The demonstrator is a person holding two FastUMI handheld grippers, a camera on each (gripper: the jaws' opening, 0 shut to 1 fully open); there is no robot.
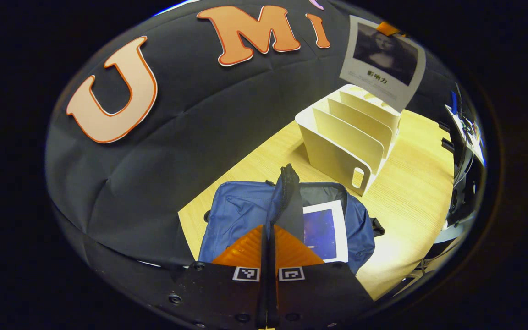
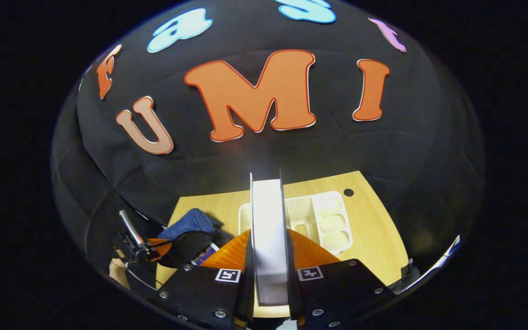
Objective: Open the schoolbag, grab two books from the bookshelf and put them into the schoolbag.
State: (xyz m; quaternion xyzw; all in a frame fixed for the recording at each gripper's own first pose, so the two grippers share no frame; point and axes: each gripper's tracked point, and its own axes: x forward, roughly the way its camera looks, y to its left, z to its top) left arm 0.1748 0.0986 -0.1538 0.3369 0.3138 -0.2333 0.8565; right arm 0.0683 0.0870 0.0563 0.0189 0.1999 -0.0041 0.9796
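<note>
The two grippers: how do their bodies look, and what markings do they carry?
Left gripper and right gripper look alike: each has a black plate body with round screws near its edges. Each carries two small square black-and-white tags, one at the base of each of the fingers. The fingers are ribbed wedges.

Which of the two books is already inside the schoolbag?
The blue-covered book, lying flat in the open schoolbag. The other book is held edge-on in the right gripper, above the table.
</note>
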